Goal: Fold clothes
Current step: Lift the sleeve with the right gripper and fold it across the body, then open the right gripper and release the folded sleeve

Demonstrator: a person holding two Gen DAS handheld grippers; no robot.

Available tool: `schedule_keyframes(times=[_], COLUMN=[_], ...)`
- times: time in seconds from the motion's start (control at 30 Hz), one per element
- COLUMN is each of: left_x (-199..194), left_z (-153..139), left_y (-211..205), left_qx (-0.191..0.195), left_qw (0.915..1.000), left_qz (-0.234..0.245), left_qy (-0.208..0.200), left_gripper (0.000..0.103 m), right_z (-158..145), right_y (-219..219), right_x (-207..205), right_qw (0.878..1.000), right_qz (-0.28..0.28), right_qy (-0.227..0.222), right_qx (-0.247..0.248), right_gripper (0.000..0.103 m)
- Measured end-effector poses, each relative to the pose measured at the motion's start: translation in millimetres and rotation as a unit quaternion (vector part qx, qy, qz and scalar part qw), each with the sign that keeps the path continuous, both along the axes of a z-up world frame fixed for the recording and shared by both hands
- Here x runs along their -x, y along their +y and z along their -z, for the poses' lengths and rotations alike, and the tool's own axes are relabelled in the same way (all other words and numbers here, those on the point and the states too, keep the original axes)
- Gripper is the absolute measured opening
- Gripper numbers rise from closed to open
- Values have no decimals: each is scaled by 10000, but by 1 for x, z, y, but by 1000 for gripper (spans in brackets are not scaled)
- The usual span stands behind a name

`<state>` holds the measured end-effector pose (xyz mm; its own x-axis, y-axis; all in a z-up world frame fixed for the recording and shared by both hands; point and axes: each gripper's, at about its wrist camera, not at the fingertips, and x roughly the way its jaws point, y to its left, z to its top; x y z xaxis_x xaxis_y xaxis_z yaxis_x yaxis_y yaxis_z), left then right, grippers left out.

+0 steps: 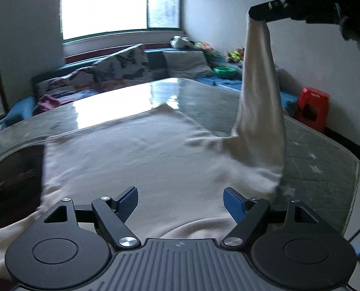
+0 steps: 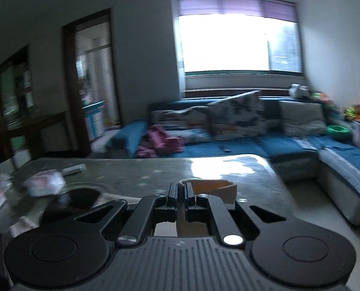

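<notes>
While the shirt [image 1: 141, 155] lies spread on the table [image 1: 313, 155], right gripper [image 1: 260, 14] pinches its sleeve [image 1: 260, 92] high above the table; left gripper [image 1: 180, 203] hovers spread over the shirt.

Black linkage arms, silver screws, ribbed grey housing, blue-padded jaws on the left gripper [image 1: 180, 202].

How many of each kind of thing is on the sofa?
Patterned cushions: 2
Grey cushion: 1
Green bowl: 1
Pink garment: 1
Total: 5; the toys at the far corner are too blurred to count.
</notes>
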<state>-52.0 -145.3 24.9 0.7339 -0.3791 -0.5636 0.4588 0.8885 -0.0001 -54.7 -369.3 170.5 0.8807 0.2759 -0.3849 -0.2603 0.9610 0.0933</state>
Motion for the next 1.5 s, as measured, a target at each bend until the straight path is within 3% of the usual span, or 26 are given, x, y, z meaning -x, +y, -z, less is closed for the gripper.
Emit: schedule_keyframes(times=[0.23,0.47,0.6,0.83,1.03,1.27,1.5], left_x=[12,20,21,22,22,9,-1], left_z=[-2,1,1,-2,-9,-5,1], left_y=[51,75,76,81,76,58,49], left_qx=[140,267,287,305,364,335,306], left_qw=[9980,9954,9950,9943,9948,9973,9980], left_qz=[-611,-922,-957,-1024,-946,-658,-541], left_qy=[-28,42,65,31,-80,31,147], left_gripper=[80,80,80,79,74,61,59], right_z=[16,53,70,67,104,130,117], right_y=[81,145,159,127,74,39,43], right_x=[-13,-21,-14,-2,0,7,-8], right_qw=[9941,9788,9718,9758,9770,9760,9814], right_qz=[-1028,-1784,-1995,-1787,-1071,-680,-774], right_qy=[312,927,1188,1086,1672,1950,1614], right_qx=[131,400,414,634,778,687,698], right_gripper=[4,5,15,15,15,15,15])
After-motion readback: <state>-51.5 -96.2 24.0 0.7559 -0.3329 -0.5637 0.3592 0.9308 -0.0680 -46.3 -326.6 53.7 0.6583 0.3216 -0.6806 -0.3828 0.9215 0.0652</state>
